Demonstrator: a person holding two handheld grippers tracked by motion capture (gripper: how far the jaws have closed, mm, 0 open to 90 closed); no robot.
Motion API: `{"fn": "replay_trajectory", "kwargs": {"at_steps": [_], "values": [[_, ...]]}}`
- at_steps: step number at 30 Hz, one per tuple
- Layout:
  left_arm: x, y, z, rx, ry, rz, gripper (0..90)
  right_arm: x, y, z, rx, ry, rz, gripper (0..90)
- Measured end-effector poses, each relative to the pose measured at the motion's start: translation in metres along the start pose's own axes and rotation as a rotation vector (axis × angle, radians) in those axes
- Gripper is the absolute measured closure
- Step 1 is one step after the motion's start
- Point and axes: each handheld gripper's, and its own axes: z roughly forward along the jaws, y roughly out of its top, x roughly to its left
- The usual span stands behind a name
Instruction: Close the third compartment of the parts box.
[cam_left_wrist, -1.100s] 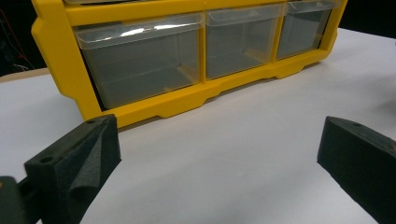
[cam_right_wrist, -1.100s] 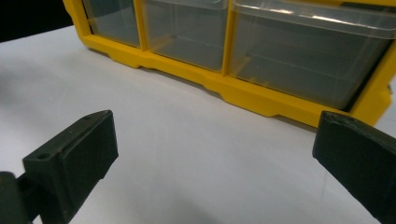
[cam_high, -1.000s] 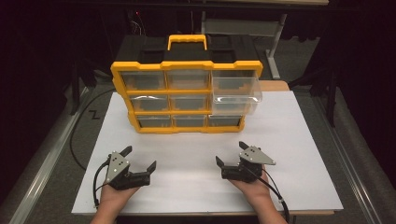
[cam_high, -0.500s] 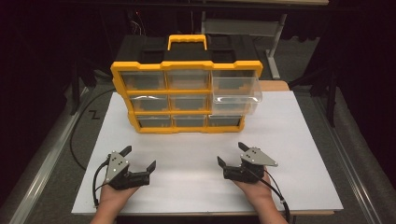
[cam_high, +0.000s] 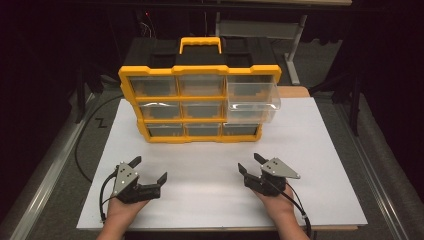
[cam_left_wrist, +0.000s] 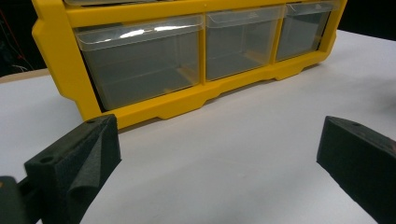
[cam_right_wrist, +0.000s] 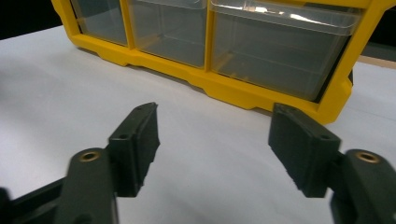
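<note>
Your left gripper (cam_high: 150, 170) had its fingers spread wide; your right gripper (cam_high: 248, 163) had been closing on nothing. The far, pulled-out clear drawer (cam_high: 252, 101) of the organizer (cam_high: 200, 102) looked light, rigid, slippery: pinch its front lip.

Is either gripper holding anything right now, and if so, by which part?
Nothing is held: the left gripper and right gripper stand open over the white table.
</note>
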Motion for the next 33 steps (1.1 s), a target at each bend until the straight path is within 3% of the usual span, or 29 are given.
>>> {"fn": "replay_trajectory", "kwargs": {"at_steps": [4, 8, 11, 15, 17, 21, 30, 33], "values": [[0.000, 0.000, 0.000, 0.001, 0.000, -0.001, 0.5, -0.001, -0.001, -0.001, -0.004, -0.009, -0.017, 43.9], [0.000, 0.000, 0.000, 0.000, -0.002, -0.001, 0.6, 0.000, 0.000, -0.004, -0.013, -0.056, -0.043, 59.4], [0.000, 0.000, 0.000, 0.001, -0.002, -0.002, 0.6, -0.001, 0.001, -0.006, -0.018, -0.058, -0.033, 72.6], [0.000, 0.000, 0.000, 0.000, -0.001, -0.002, 0.6, -0.001, 0.003, -0.008, -0.027, -0.055, -0.013, 81.0], [0.000, 0.000, 0.000, 0.003, -0.001, -0.002, 0.7, -0.002, 0.004, -0.009, -0.030, -0.045, 0.001, 90.0], [0.000, 0.000, 0.000, 0.002, -0.001, -0.002, 0.7, -0.002, 0.006, -0.011, -0.029, -0.020, 0.023, 90.0], [0.001, 0.000, 0.000, -0.005, -0.002, -0.002, 0.7, 0.003, 0.009, -0.012, -0.043, -0.003, -0.022, 90.0], [0.001, 0.000, 0.000, -0.005, -0.004, 0.001, 0.7, 0.012, 0.013, -0.012, -0.058, 0.019, -0.038, 90.0]]}}
